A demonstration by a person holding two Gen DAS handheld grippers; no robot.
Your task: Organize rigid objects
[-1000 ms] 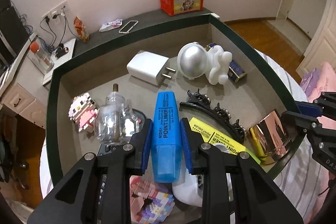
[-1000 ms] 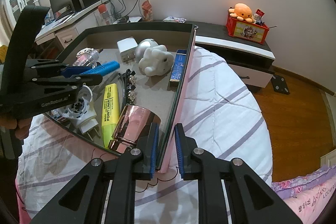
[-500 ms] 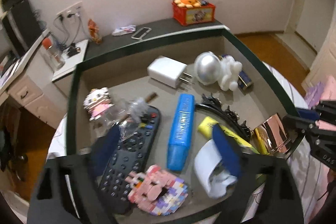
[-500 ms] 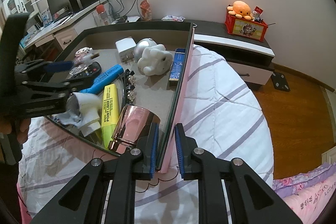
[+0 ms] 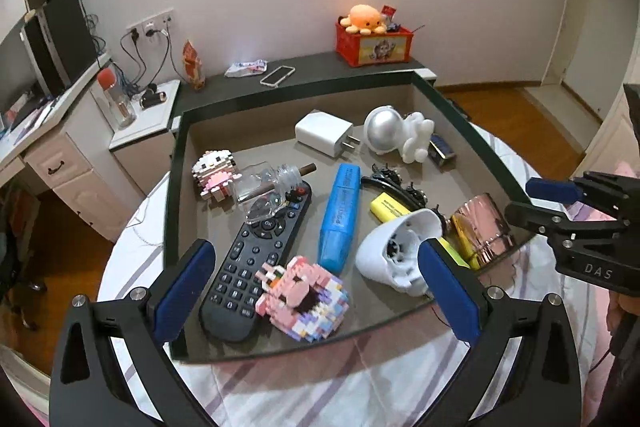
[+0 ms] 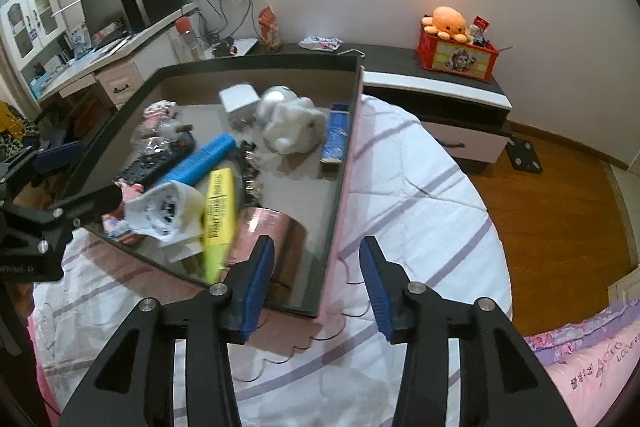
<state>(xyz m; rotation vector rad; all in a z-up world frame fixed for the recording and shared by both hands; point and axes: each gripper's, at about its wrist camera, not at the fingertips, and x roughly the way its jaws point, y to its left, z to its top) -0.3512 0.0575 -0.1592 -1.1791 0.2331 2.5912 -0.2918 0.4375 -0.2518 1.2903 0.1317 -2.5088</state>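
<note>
Blue highlighter (image 5: pixel 339 219) lies flat on the floor of the tray (image 5: pixel 472 143), near the middle, with nothing holding it. It sits between the black remote (image 5: pixel 256 263) on one side and the yellow highlighter (image 5: pixel 386 206) and black hair clip (image 5: pixel 394 185) on the other, its near end just beside the pink block toy (image 5: pixel 304 297). A white round gadget (image 5: pixel 394 253) rests over the yellow highlighter, and a shiny copper cup (image 5: pixel 486 227) lies in the near corner. Farther back are a glass bottle (image 5: pixel 268 191) across the remote's top, a white charger (image 5: pixel 324 133), a silver-and-white astronaut figure (image 5: pixel 394 135) and a second block toy (image 5: pixel 214 173).

The left gripper (image 5: pixel 316 291) hangs above the near edge of the tray, its jaws spread wide and empty; they have just been opening and nothing is between them. The right gripper (image 6: pixel 316 279) is partly open, its jaws having just parted, and they straddle the tray's near corner wall without pressing on it, so the tray is no longer held.

The tray rests on a soft striped bedspread (image 6: pixel 420 195), and that looks like the main risk: with neither gripper steadying it, any push on one side could tilt it and send the cup or the round gadget rolling. The things also lie crowded and overlapping, so reaching for one could easily knock a neighbour, and the glass bottle perched on the remote seems the likeliest to slip.
</note>
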